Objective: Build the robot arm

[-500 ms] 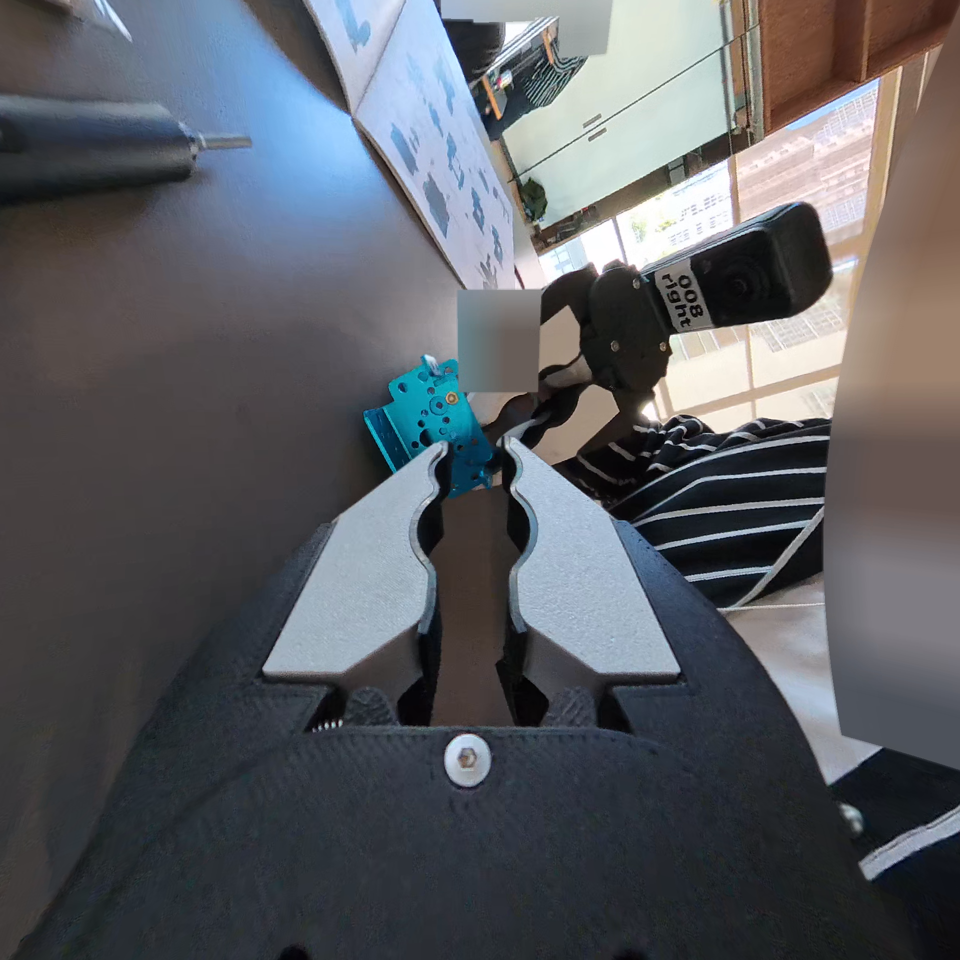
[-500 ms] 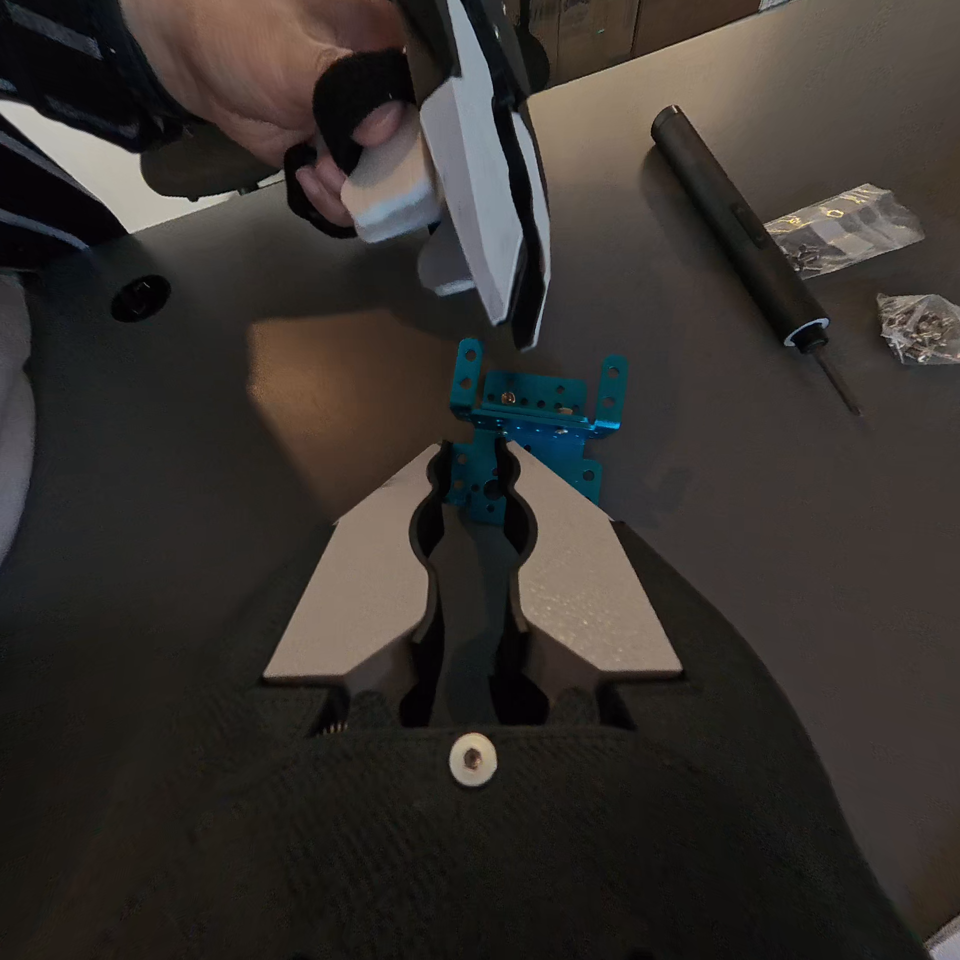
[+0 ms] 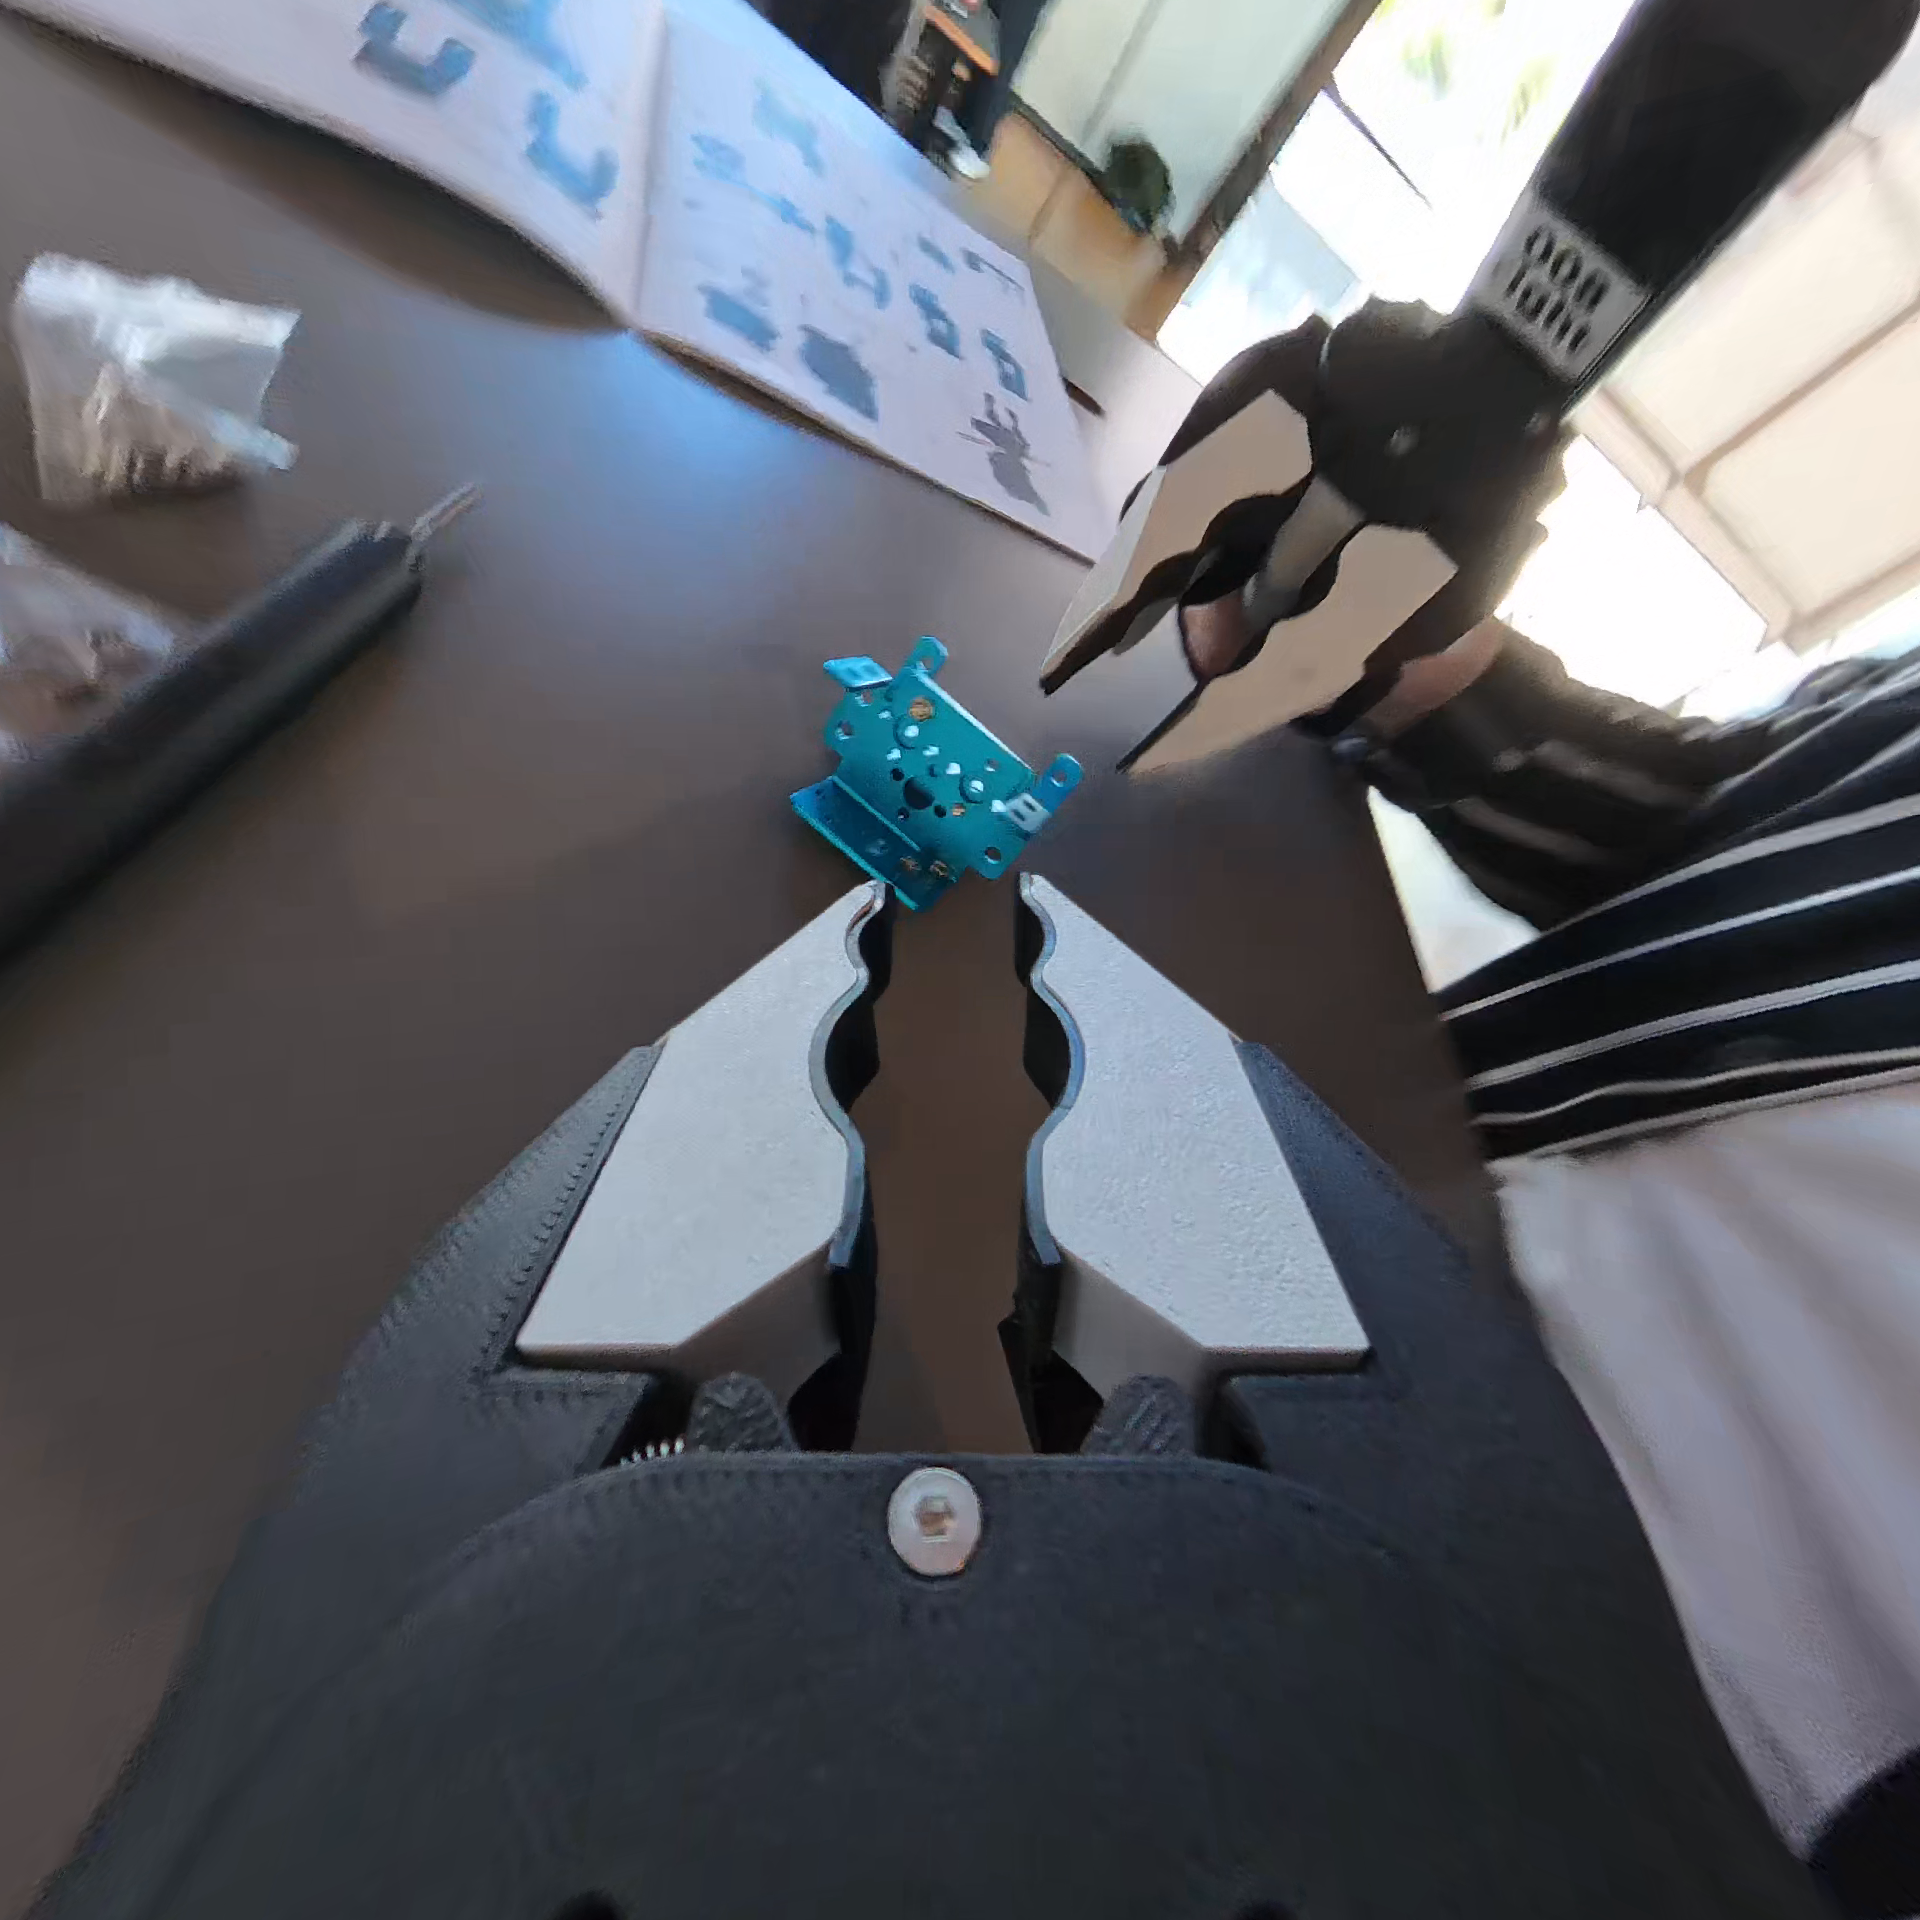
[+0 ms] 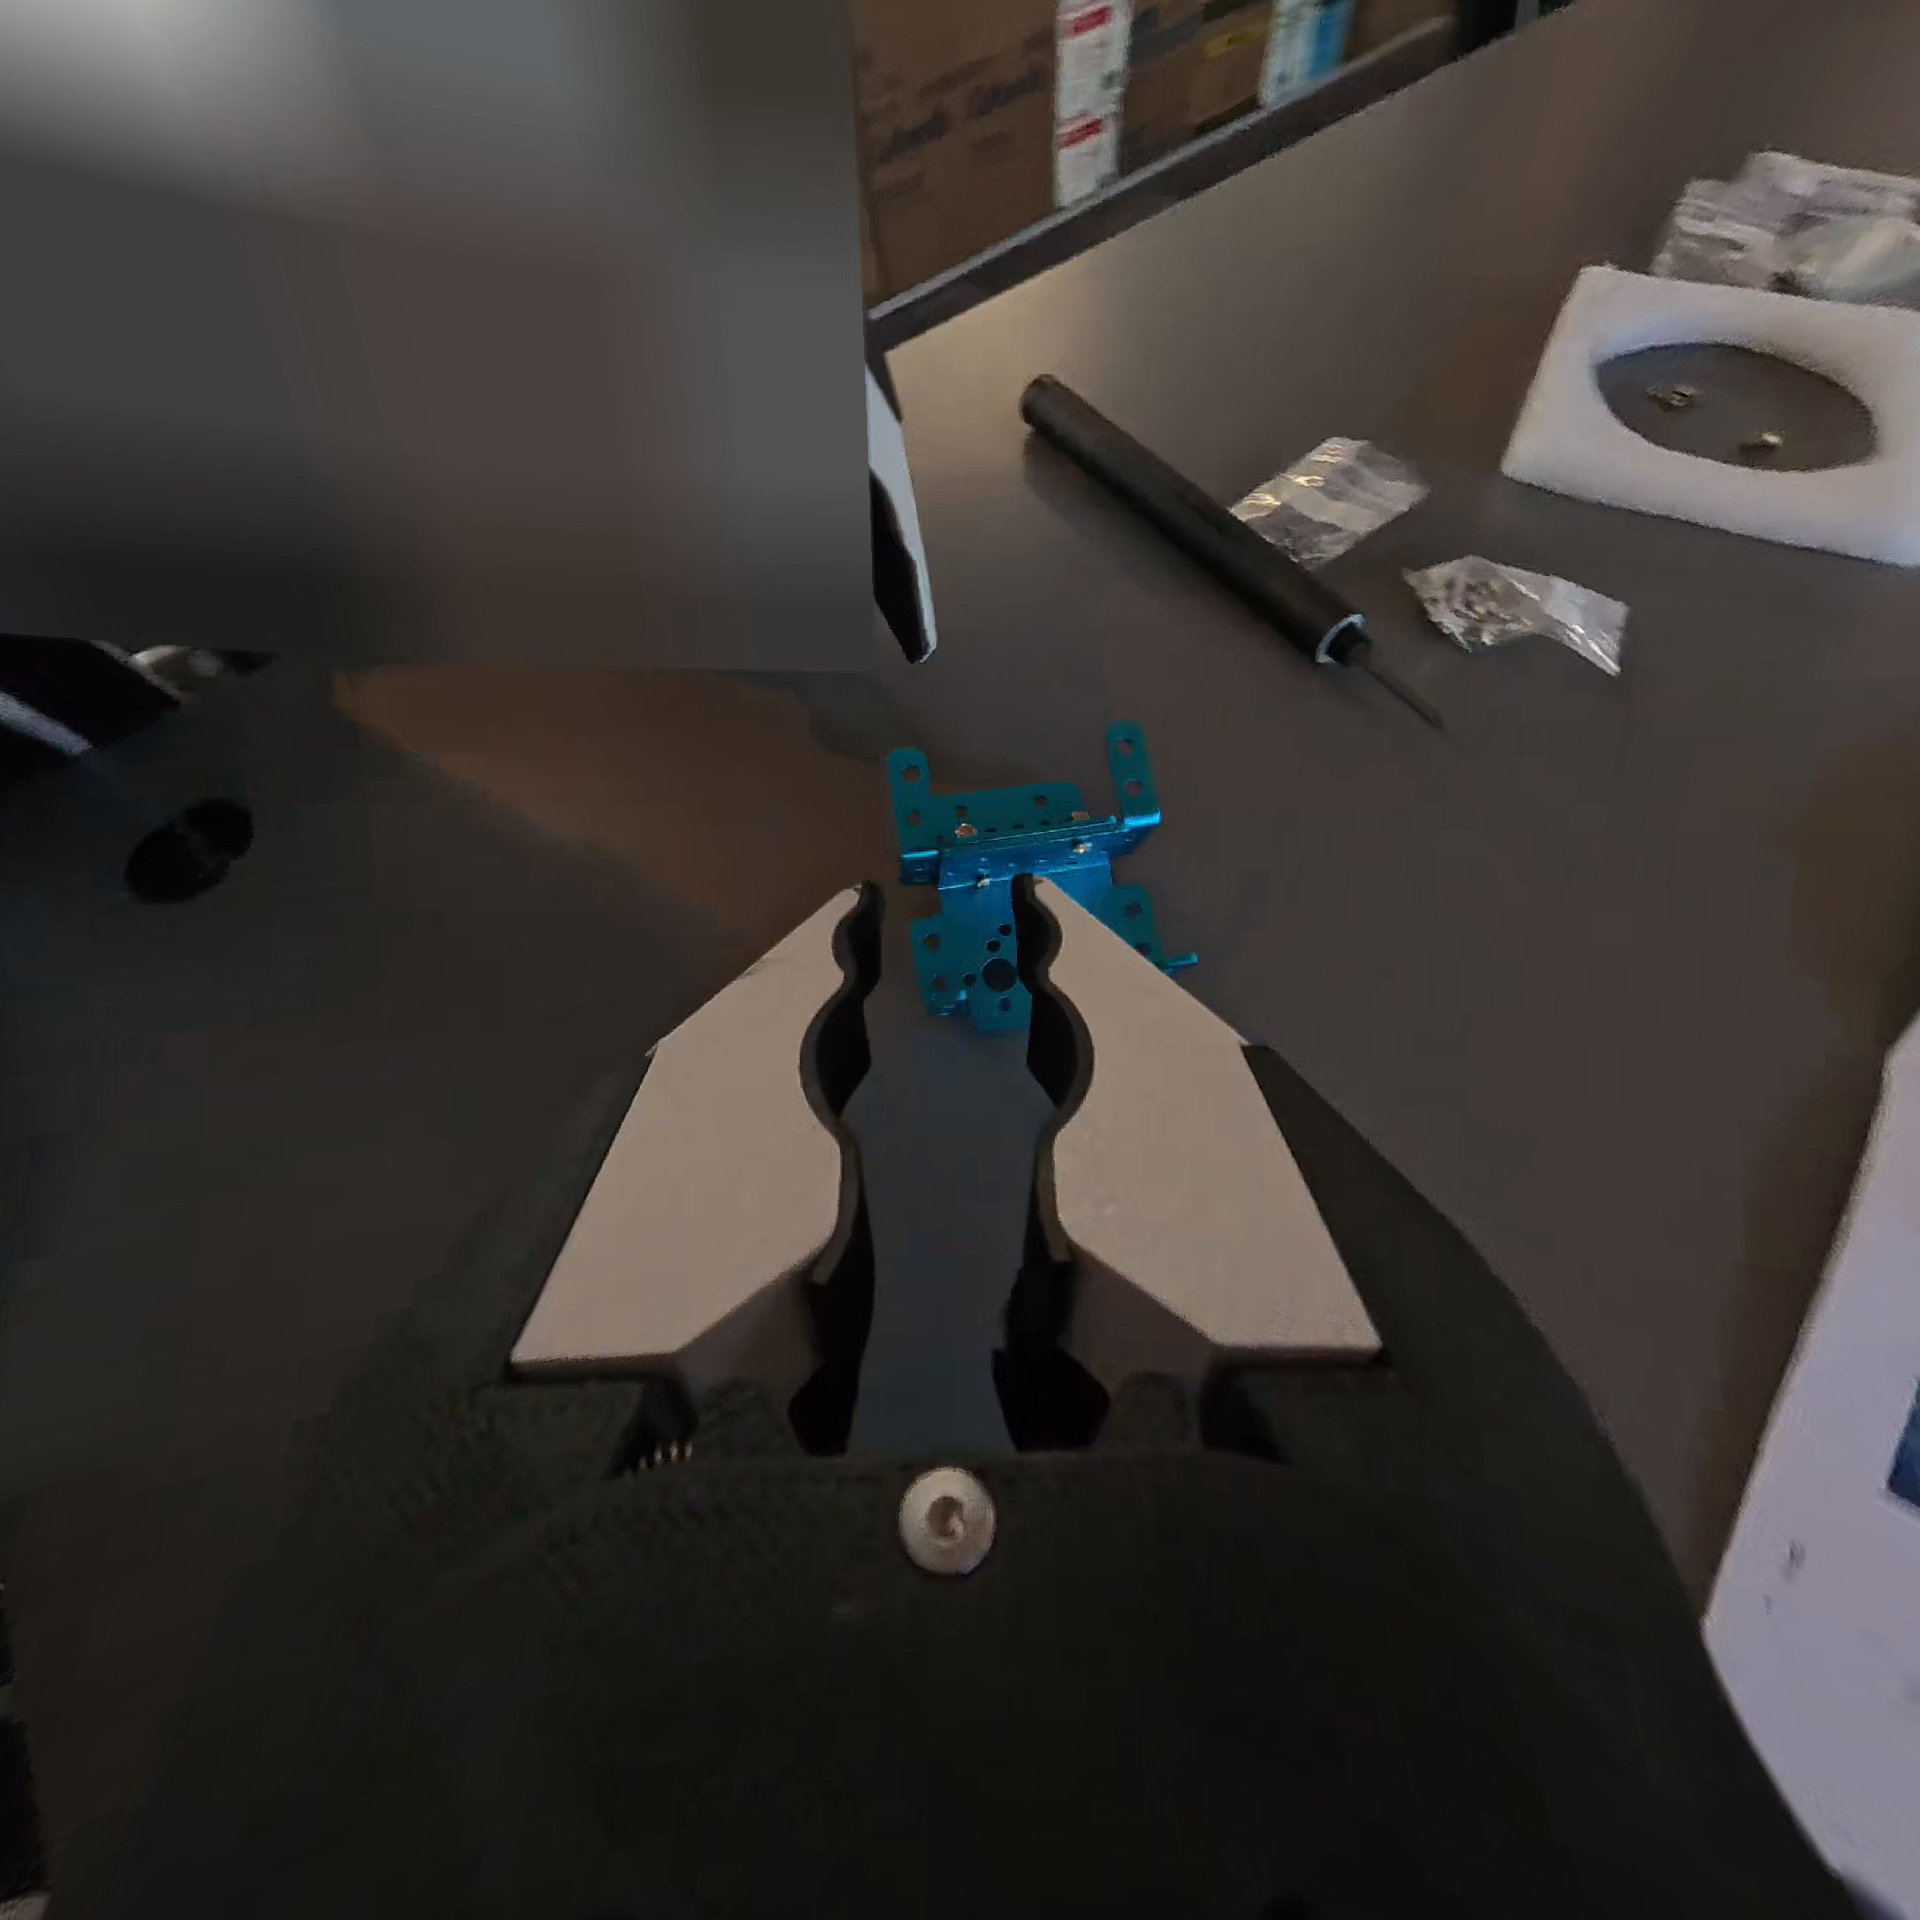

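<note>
blue metal bracket (image 3: 928, 774) lies on the table (image 3: 520, 727) just ahead of both empty, parted grippers.

Bracket (image 4: 1023, 868) on table (image 4: 1507, 935); screwdriver (image 4: 1195, 530) behind, right

Left gripper (image 3: 951, 894) parted, angled low over the surface, right gripper (image 4: 945, 894) likewise parted, both empty.

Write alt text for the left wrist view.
The open left gripper hovers just short of a blue metal bracket on a dark table. The right gripper, also open, is beside it.
</note>
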